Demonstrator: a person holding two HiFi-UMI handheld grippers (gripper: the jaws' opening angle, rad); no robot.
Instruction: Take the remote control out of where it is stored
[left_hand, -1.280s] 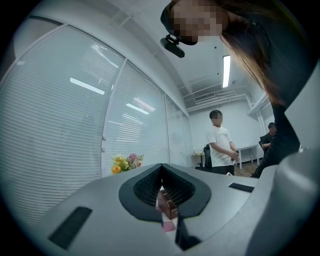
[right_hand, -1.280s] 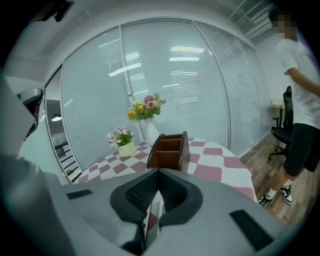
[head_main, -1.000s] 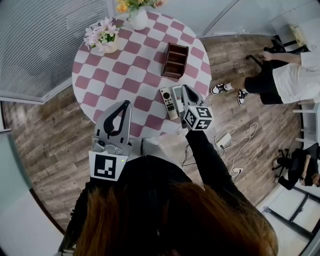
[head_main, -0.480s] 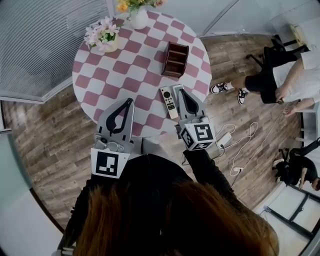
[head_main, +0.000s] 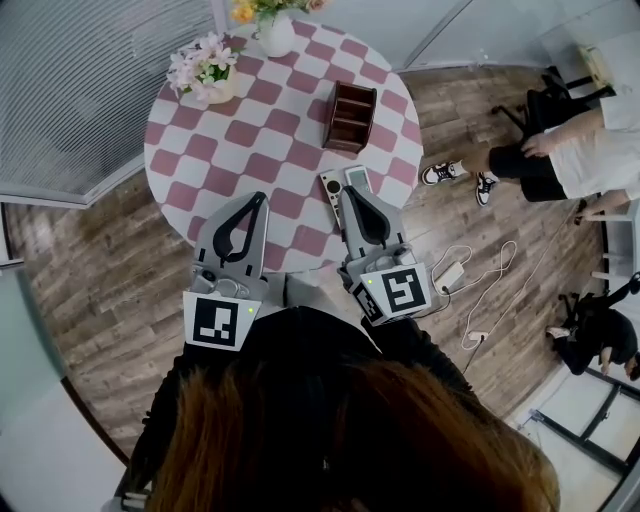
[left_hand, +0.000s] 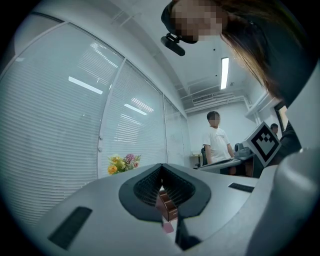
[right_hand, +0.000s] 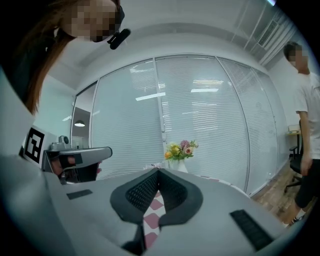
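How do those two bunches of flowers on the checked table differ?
The pink bunch is pale pink and white; the yellow bunch is mainly yellow and orange. The pink bunch sits in a low cream pot, the yellow bunch in a taller, rounder white vase. In the head view the pink bunch stands near the table's left edge, the yellow bunch at its far edge. Both stand upright.

Counter is bare at centre and 7–9 o'clock. Obstacles: wooden holder at 3, pink flower pot at 10, white vase at 12, remotes at 5.
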